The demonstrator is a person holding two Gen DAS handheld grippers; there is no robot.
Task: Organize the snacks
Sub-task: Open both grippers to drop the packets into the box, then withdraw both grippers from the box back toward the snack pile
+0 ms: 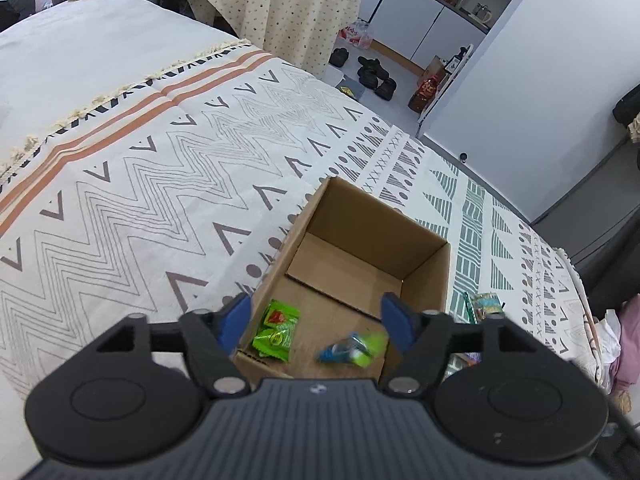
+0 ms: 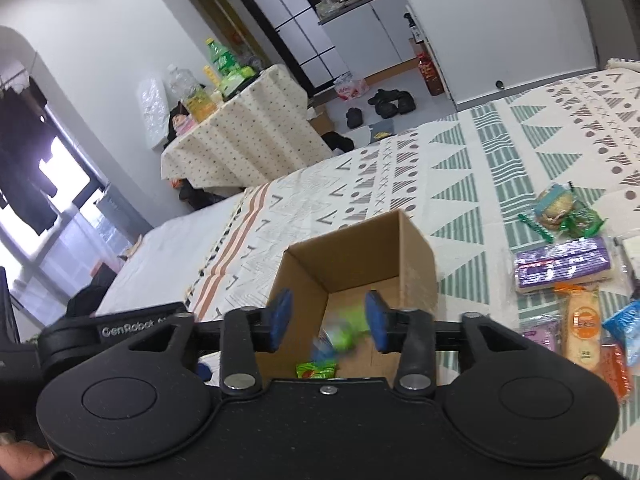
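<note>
Above the cardboard box [image 1: 424, 276] — both tools, left [image 1: 316, 312] and right [image 2: 328, 314], spread apart, empty.

We see a plain brown cardboard box [image 1: 424, 264] on a cream bedspread [image 1: 160, 184] w/ grey zigzags, orange stripes, green triangles. Inside: a bright green packet [image 1: 277, 330] w/ red print, plus a blurred packet [image 1: 354, 350], approx. green and blue.

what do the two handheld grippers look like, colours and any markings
Both are black plastic with a ribbed body, two round side discs and silver pivot screws. The left gripper and right gripper each carry blue fingertip pads. The right one shows white "GenRobot" lettering. No cables or sleeves are visible.
</note>
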